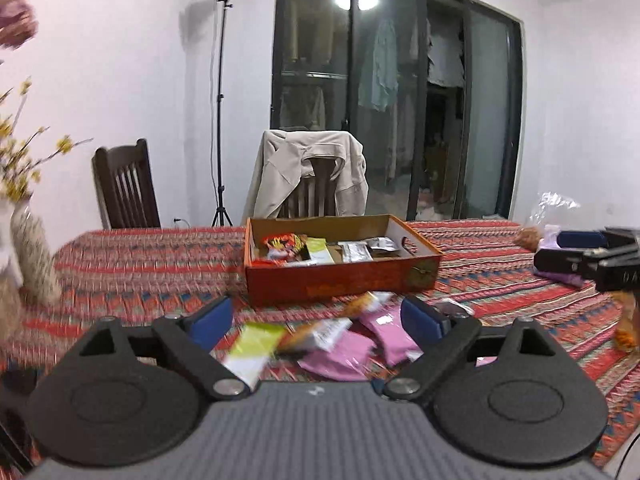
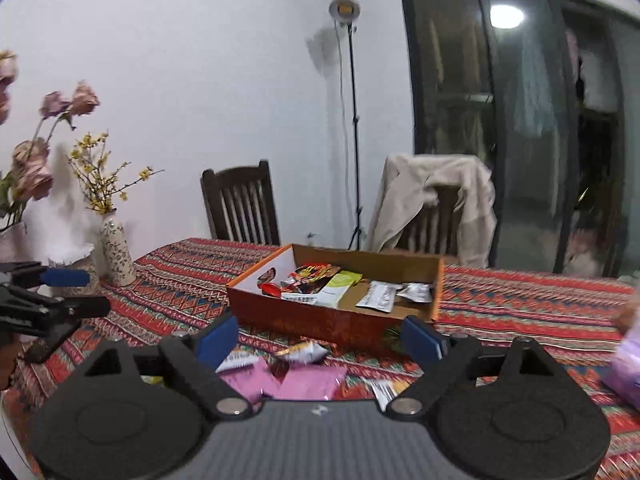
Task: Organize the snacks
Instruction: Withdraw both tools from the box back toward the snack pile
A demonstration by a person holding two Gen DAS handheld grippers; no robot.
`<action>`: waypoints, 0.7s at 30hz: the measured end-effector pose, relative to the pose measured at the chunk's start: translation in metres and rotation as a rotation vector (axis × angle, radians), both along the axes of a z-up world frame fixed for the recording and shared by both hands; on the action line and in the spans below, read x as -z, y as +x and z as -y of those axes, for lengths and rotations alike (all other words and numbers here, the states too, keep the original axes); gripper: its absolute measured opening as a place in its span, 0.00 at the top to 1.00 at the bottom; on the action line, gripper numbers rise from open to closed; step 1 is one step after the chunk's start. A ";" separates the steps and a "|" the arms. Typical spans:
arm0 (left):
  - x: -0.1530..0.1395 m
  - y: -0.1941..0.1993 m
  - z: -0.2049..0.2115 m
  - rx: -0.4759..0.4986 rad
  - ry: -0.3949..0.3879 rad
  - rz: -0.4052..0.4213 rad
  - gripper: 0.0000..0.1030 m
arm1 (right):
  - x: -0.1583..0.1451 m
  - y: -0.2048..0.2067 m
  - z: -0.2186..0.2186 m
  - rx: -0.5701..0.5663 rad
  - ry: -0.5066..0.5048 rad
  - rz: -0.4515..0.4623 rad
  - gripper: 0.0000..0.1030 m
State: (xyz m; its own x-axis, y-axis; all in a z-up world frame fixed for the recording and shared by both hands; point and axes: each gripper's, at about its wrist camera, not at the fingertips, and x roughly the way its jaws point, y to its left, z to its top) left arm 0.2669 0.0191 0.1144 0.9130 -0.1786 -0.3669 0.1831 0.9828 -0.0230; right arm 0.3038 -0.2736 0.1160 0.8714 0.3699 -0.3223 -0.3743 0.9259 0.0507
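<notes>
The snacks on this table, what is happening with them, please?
A person with a gripper in each hand is sorting snacks into the orange box, which already holds several packets. Pink packets and a green one lie loose on the tablecloth. The left gripper and right gripper are both open and empty.

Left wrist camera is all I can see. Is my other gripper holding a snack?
Observer: No. The right gripper is open, with nothing between its fingers.
Operator: Does the box have a hole on its left side too?
Observer: Yes. The left wall of the box has a cut-out handle.
Operator: What's the pink blur in my top corner?
Observer: Dried pink flowers, standing left of the vase with yellow sprigs.
</notes>
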 end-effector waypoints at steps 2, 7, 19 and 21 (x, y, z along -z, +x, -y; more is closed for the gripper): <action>0.008 -0.022 0.007 -0.022 -0.012 0.004 0.09 | 0.007 -0.029 0.003 0.041 -0.017 0.035 0.13; 0.029 -0.070 0.015 -0.079 -0.037 -0.003 0.06 | 0.030 -0.085 0.011 0.076 -0.015 0.049 0.12; 0.091 -0.128 0.026 -0.140 0.048 -0.119 0.05 | 0.105 -0.169 0.030 0.130 -0.025 -0.047 0.10; 0.090 -0.128 0.028 -0.137 0.054 -0.116 0.05 | 0.116 -0.173 0.030 0.132 -0.026 -0.074 0.10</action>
State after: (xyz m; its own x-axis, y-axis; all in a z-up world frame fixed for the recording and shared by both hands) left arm 0.1388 -0.0086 0.0249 0.8785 -0.0330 -0.4766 0.0467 0.9988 0.0169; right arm 0.1310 -0.3037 0.0002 0.8854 0.2448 -0.3952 -0.2457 0.9681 0.0491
